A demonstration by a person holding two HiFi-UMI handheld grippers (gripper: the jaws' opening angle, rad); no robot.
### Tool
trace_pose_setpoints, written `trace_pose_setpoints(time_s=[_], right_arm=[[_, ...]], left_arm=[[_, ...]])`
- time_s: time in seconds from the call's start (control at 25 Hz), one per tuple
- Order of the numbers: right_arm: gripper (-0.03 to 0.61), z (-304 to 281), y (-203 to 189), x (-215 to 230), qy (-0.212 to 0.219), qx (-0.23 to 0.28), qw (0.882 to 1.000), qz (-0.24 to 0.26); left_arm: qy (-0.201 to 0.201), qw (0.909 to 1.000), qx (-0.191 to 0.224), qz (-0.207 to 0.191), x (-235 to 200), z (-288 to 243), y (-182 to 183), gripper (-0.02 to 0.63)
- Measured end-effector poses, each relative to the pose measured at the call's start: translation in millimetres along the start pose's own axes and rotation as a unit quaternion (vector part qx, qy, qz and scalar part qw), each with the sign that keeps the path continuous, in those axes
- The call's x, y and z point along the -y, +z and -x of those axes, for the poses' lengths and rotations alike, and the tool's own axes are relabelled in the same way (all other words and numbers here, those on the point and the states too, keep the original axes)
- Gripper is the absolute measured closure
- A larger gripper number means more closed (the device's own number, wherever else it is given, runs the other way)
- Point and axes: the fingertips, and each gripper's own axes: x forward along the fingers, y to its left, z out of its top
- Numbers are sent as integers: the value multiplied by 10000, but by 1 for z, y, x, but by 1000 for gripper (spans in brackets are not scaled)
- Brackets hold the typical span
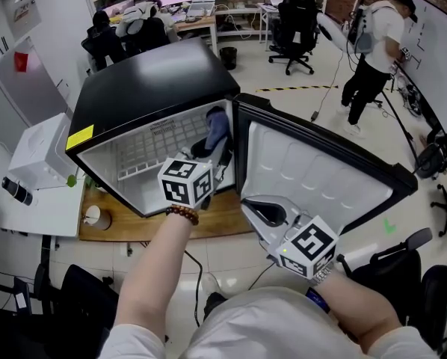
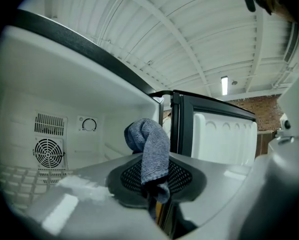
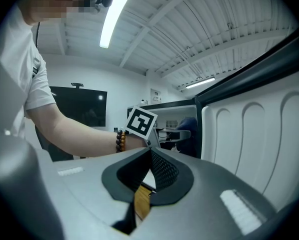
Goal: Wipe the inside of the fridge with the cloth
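A small black fridge [image 1: 145, 81] stands on a wooden board with its door [image 1: 321, 174] swung open to the right. My left gripper [image 1: 211, 150] reaches into the white interior [image 2: 64, 99], shut on a blue-grey cloth [image 1: 217, 128]. In the left gripper view the cloth [image 2: 150, 151] sticks up from between the pads and droops over them, near the right side of the interior. My right gripper [image 1: 264, 211] hangs outside, just below the door's inner panel [image 3: 262, 134], shut with nothing in it [image 3: 149, 160]. From there my left forearm and the cloth [image 3: 189, 130] show.
A wire shelf [image 1: 160, 144] lies inside the fridge; a fan grille [image 2: 48, 153] and a dial [image 2: 89, 125] sit on the back wall. A white box [image 1: 40, 152] is on the table at the left. People, chairs and desks fill the room behind.
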Motion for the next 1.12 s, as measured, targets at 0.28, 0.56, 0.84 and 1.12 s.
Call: trace_pose_setpoints(time_s=[0.28, 0.56, 0.84, 1.12], right_arm=[[574, -5, 0, 15, -75, -86, 9999, -66], [508, -20, 5, 23, 29, -129, 9999, -95], [402, -45, -1, 16, 419, -307, 9985, -198], [304, -71, -14, 3, 936, -605, 9933, -290]], left_arm=[[-336, 9994, 28, -112, 7, 24, -1, 541], [-926, 9956, 74, -136, 15, 63, -10, 541], [-1381, 9904, 29, -30, 26, 106, -23, 541], [-1736, 9846, 26, 189, 37, 143, -30, 541]])
